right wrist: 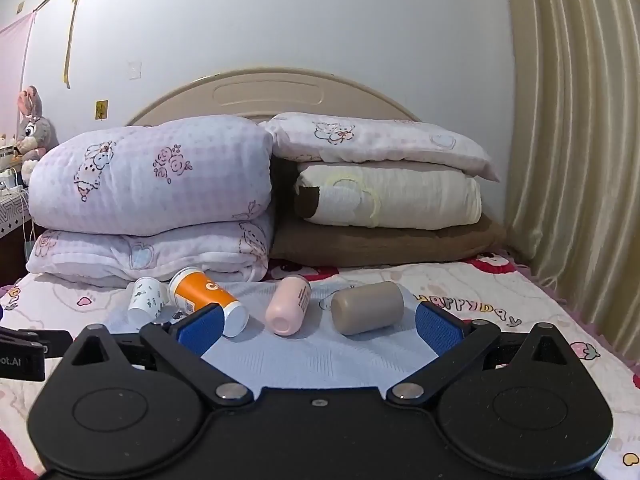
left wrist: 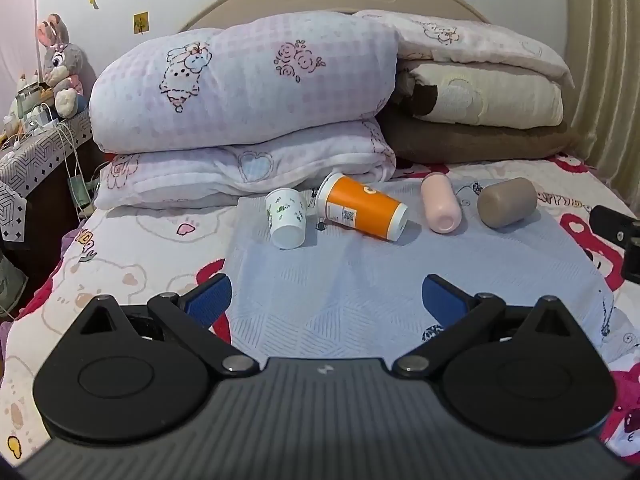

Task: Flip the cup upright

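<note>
Bedding is stacked against the headboard [right wrist: 268,92] at the top of both frames, with a pale blue mat [left wrist: 360,280] spread over the cartoon-print bed [left wrist: 120,264] in front of it. Four cups lie tipped on their sides in a row across the middle of the mat: a small white cup [left wrist: 286,218] at the left, an orange cup [left wrist: 365,210] just beside it, then a pink cup [left wrist: 441,203] and a brown cup [left wrist: 507,202] toward the right. None stands upright. In the lower half of the left wrist view, the left claw [left wrist: 326,300] hovers over the mat with its blue pads [left wrist: 210,300] wide apart, holding nothing. The right claw [right wrist: 318,326] is likewise spread and empty; the orange cup's base sits just past its left pad [right wrist: 200,324], and the pink and brown cups show between the pads.
</note>
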{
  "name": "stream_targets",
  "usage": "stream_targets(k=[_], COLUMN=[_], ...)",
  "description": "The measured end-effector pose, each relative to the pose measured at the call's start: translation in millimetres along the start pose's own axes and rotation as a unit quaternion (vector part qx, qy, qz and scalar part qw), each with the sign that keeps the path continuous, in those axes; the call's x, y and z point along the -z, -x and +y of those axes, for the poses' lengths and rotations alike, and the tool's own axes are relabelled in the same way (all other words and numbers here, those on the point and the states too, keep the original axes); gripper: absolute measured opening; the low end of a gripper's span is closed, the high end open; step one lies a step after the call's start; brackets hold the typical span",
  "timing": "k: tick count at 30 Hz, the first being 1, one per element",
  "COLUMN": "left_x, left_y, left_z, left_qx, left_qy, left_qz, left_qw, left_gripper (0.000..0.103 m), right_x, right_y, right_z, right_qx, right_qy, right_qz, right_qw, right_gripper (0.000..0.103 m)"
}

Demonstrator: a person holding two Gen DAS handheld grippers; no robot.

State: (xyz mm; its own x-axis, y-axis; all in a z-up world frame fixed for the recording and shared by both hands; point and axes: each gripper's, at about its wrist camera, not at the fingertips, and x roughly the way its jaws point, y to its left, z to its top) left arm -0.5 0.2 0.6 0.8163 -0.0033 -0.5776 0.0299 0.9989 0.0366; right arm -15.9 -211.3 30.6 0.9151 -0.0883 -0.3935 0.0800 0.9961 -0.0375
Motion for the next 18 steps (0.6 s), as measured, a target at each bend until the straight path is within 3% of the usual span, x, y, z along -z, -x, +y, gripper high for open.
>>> stream_targets(k=[15,18], left_x=[-0.6,-0.4], left_y=[4.7,4.3], left_z=[3.0,3.2], left_qx=[0.002,0.001], left_qy=[0.012,0.016], left_qz=[-0.016,-0.017], left_qw=[0.9998,0.9997], left_gripper=[0.103,0.103], right_x=[1.3,0.0], right_y=[-1.7,-4.2], right_z=[-0.4,-1.3], right_qx=[0.0,-0.009], right_qy=[-0.001,-0.012], right_qz=[0.011,0.035], right_qw=[1.0,0.999], right_gripper=[0.103,0.103])
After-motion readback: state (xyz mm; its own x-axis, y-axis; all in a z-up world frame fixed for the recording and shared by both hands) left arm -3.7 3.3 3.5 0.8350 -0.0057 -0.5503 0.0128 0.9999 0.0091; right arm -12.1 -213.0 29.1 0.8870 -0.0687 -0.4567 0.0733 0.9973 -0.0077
